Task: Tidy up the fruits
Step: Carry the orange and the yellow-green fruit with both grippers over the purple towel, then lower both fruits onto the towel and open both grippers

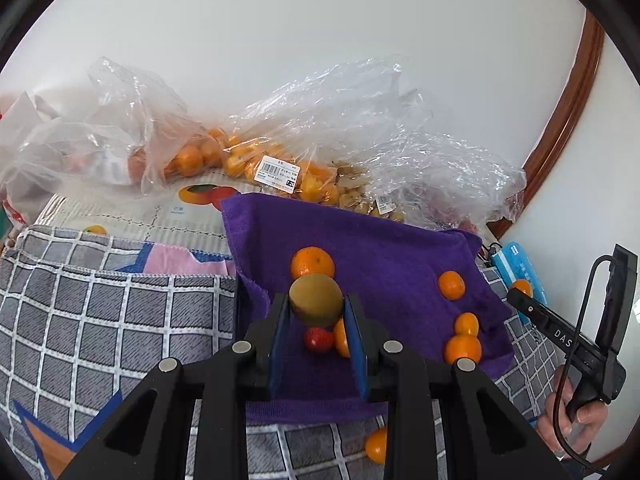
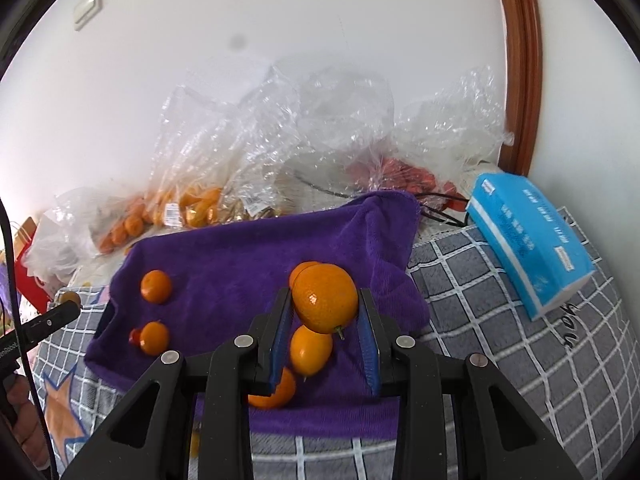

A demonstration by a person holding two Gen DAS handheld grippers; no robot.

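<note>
My left gripper point(image 1: 317, 307) is clamped on a brownish-green round fruit point(image 1: 316, 299) — looks like a kiwi, held off the purple towel point(image 1: 384, 248). My right gripper point(image 2: 325, 308) has a mandarin point(image 2: 325, 298) between its blue pads; the left pad touches it, but on the right side I can't tell if there's a gap, so I can't say the grip is closed.

Loose fruit on the towel: an orange point(image 1: 312, 262) just beyond the kiwi, a small red fruit point(image 1: 319, 339) under the left jaws, three more oranges toward the towel's right edge point(image 1: 451, 285) point(image 1: 466, 324) point(image 1: 462, 349). One orange point(image 1: 377, 445) sits off the towel on the checked grey blanket point(image 1: 100, 320).

Behind the towel — clear plastic bags point(image 1: 280, 152) of oranges, price labels showing. Blue tissue pack point(image 2: 528, 240) lies on the blanket right of the towel.
</note>
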